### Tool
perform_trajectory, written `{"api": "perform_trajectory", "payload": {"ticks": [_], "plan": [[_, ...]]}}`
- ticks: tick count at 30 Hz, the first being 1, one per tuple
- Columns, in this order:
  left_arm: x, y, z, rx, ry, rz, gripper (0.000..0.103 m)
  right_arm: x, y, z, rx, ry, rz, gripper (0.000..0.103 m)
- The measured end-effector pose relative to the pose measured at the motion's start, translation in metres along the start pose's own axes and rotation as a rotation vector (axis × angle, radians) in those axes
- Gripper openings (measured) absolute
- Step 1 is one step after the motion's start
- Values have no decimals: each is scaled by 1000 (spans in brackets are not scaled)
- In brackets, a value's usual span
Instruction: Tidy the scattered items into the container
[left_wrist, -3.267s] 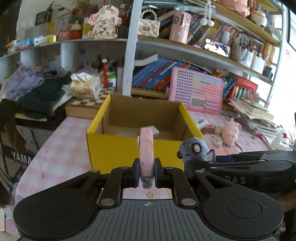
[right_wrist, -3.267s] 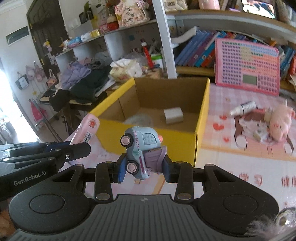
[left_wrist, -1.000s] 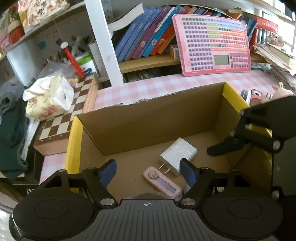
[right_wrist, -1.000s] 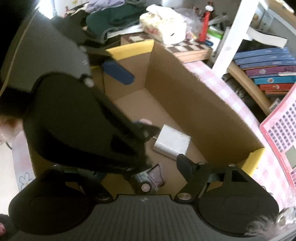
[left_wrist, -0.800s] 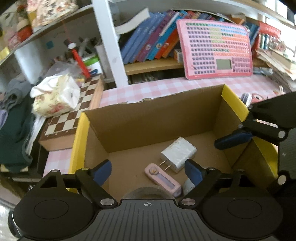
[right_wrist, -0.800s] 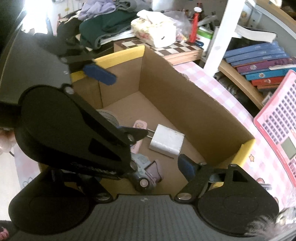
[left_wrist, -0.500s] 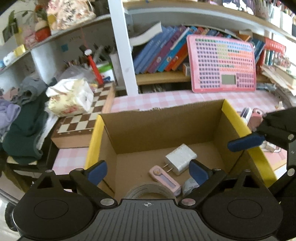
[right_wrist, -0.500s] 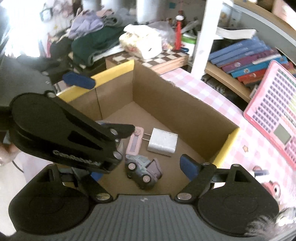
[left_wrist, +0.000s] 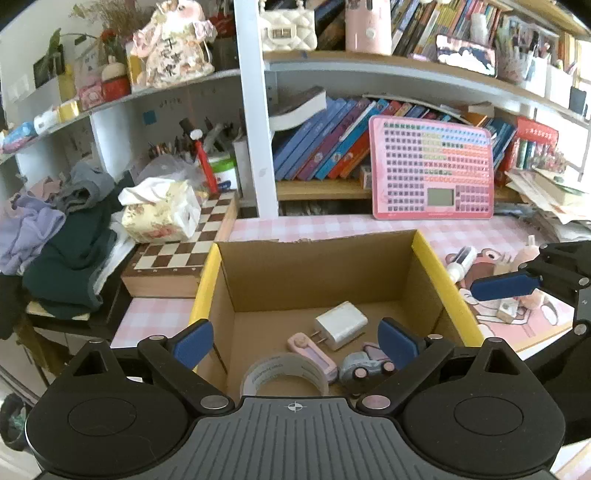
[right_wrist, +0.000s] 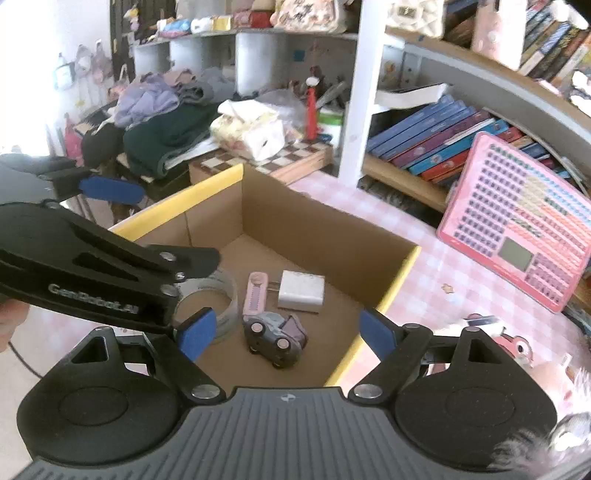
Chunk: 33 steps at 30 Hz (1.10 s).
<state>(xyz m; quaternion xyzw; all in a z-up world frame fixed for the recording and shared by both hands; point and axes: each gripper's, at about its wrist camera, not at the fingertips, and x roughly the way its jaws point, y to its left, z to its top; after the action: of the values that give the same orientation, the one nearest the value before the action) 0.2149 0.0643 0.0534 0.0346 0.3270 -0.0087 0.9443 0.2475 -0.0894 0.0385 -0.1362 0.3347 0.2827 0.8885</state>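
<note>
A cardboard box with a yellow rim (left_wrist: 436, 266) (right_wrist: 177, 206) stands on the pink checked table. On its floor lie a white charger (left_wrist: 341, 325) (right_wrist: 301, 286), a pink slider-shaped item (left_wrist: 312, 350) (right_wrist: 255, 295), a grey-blue toy truck (left_wrist: 365, 365) (right_wrist: 275, 334) and a roll of clear tape (left_wrist: 284, 373) (right_wrist: 218, 295). My left gripper (left_wrist: 295, 343) hovers above the box's near side, open and empty. My right gripper (right_wrist: 286, 334) hangs over the near right corner, also open and empty. Each gripper's blue pad shows in the other's view.
A chessboard case (left_wrist: 173, 258) with a tissue pack (left_wrist: 159, 214) sits left of the box, beside piled clothes (left_wrist: 62, 251). A pink keypad toy (left_wrist: 432, 166) leans on the bookshelf behind. A small bottle (left_wrist: 461, 258) and plush toys (left_wrist: 528, 254) lie to the right.
Both grippers have pulled back and up from inside the box and their jaws have widened. The pink item and the toy truck, held earlier, now lie on the box floor.
</note>
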Motion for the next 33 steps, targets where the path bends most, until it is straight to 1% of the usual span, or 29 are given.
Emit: {"api": "perform_trajectory", "payload": {"ticks": [7,10,15,19,25,28,33], "plan": [[-30,-3,-13,-27,-31,-6,98,-31,3,-18,37,-75,-54,85],[-43,-2,-22,-45,-32,-11,98,-45,6,-28,51,-96,-67,86],[-64,-2,-36,-58,-42,-2,98,-66,13,-47,90,-125,-82,86],[-80,-3,-50,-73,-57,10,98,-81,21,-64,130,-182,-112,87],[-95,-8,-73,-80,-51,28,98,-97,33,-88,207,-243,-176,88],[-100,-8,-83,-98,-48,40,98,-103,37,-100,248,-255,-203,89],[-110,-8,-100,-122,-44,60,98,-112,44,-120,302,-261,-280,92]]}}
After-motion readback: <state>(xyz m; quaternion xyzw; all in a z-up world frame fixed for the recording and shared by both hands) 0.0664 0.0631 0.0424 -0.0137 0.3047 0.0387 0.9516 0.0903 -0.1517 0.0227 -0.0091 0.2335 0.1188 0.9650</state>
